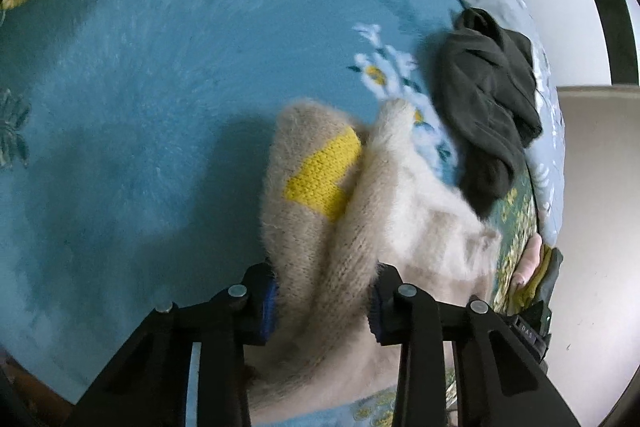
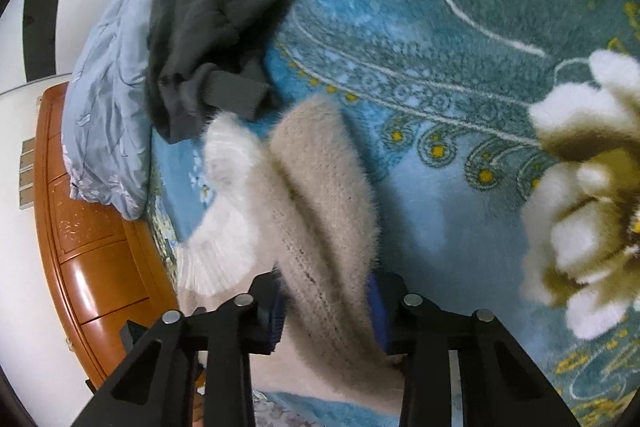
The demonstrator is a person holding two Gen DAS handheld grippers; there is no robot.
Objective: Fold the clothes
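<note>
Fuzzy beige sweater pinched by left tongs and right tongs; dark garment beside.

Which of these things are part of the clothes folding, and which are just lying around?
Part of the job:
fuzzy beige sweater, pinched by the left gripper and the right gripper
dark grey garment, crumpled nearby, unfolded

Just lying about:
blue floral blanket
pale blue pillow
wooden bed frame
</note>
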